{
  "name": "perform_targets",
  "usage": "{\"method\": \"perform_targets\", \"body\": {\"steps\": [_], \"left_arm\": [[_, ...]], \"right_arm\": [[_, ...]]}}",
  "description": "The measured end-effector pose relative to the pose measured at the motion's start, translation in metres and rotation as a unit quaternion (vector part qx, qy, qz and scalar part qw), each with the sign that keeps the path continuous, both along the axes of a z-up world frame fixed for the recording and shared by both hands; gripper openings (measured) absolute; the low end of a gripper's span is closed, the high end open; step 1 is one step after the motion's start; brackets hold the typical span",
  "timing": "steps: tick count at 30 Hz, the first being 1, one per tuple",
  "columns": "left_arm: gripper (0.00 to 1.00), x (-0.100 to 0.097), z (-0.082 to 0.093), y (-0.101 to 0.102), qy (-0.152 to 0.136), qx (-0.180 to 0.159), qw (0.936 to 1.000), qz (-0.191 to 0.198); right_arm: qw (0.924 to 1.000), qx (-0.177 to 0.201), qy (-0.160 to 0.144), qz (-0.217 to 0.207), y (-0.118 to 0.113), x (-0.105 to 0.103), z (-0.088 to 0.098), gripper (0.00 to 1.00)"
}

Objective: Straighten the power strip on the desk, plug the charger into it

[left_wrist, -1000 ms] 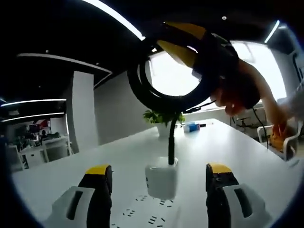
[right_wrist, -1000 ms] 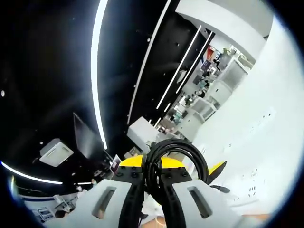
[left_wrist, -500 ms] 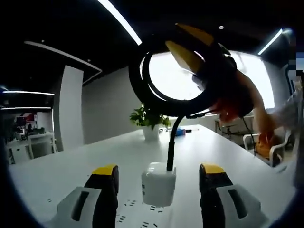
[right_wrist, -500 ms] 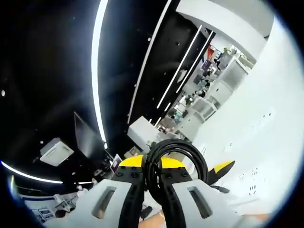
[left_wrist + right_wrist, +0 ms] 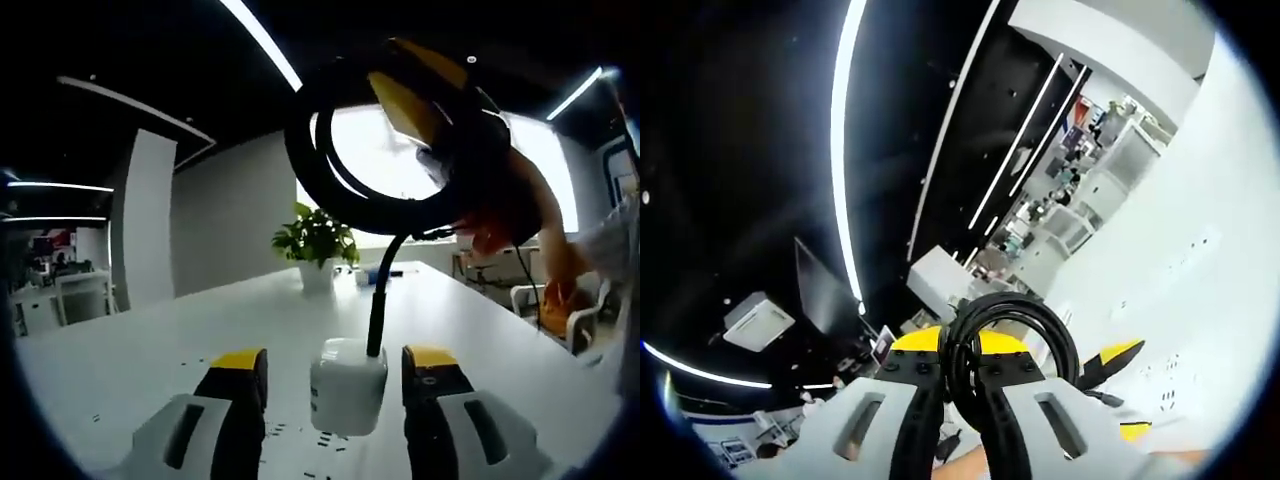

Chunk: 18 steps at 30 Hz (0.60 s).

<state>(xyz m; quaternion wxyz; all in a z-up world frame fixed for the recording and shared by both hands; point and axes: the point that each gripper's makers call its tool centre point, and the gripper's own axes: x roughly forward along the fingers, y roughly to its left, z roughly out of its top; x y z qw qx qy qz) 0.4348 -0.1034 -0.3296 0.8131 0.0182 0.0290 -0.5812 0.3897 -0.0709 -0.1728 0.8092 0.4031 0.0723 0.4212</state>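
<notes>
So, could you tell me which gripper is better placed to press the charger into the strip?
Probably the left. Its open gripper straddles the charger, which stands on the strip. The right gripper is shut on the coiled cable, held up above the charger.

One white charger [image 5: 347, 385] stands on one power strip [image 5: 300, 440] at the six o'clock edge of the left gripper view. One black cable [image 5: 335, 150] coils in a loop at twelve o'clock. One potted plant [image 5: 317, 245] sits on the one tabletop [image 5: 200, 340]. Two claws appear: the left claw [image 5: 335, 372] and the right claw [image 5: 950, 372]. One chair [image 5: 560, 310] stands at three o'clock.
</notes>
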Motion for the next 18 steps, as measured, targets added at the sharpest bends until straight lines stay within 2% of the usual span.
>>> {"method": "perform_targets", "body": {"steps": [3, 12, 16, 18], "left_arm": [[0.49, 0.001, 0.001, 0.0, 0.005, -0.006, 1.0, 0.003], [0.4, -0.003, -0.006, 0.001, 0.014, 0.006, 0.9999, 0.003], [0.31, -0.005, -0.011, 0.0, 0.013, 0.026, 0.9996, -0.002], [0.3, -0.004, -0.011, 0.0, 0.012, 0.031, 0.9995, -0.003]], "right_arm": [[1.0, -0.002, -0.001, -0.001, 0.0, 0.0, -0.001, 0.08], [1.0, -0.001, 0.0, -0.001, -0.002, -0.001, -0.001, 0.08], [1.0, -0.006, -0.004, -0.004, -0.002, -0.001, -0.002, 0.08], [0.9999, -0.008, -0.005, -0.005, -0.001, -0.002, -0.003, 0.08]]}}
